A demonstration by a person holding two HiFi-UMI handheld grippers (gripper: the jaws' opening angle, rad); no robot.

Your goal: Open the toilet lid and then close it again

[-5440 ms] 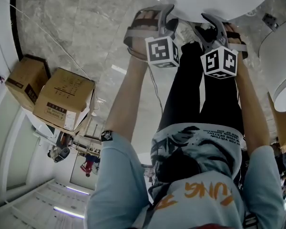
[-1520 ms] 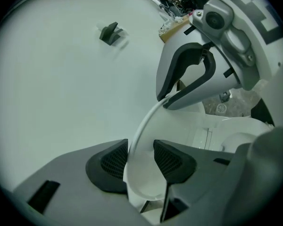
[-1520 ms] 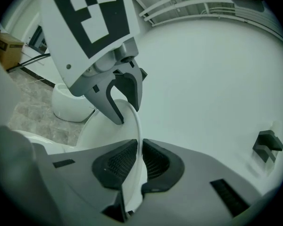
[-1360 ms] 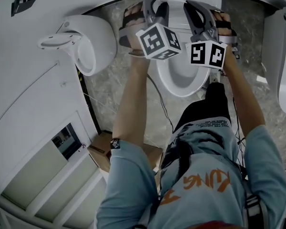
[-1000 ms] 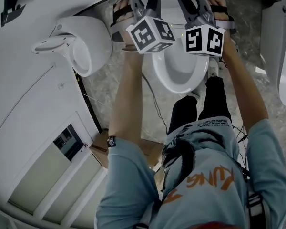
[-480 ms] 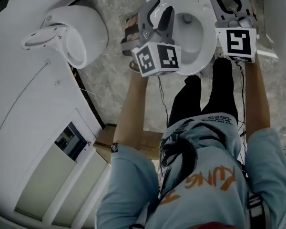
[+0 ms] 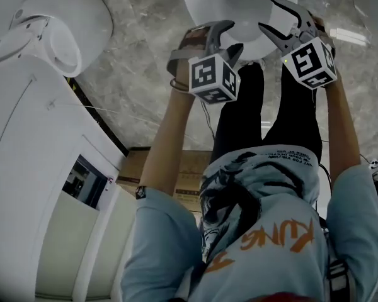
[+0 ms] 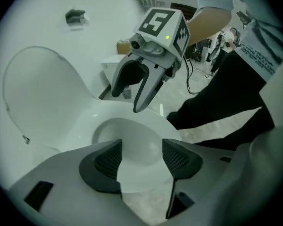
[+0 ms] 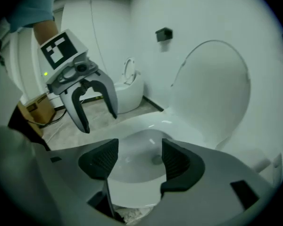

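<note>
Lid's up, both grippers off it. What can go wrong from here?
1. The lid stands upright, unheld; the left gripper and right gripper are empty, jaws opening. A loose grip on its smooth edge may let it slam onto the bowl.
2. The grippers hang close together over the bowl and may clash reaching for it.

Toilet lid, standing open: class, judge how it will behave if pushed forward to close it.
The toilet lid looks like one thin rigid shell, so it would probably swing whole, not flex. Standing upright, it may drop quickly once tipped past balance. Its smooth surface may give little grip.
</note>
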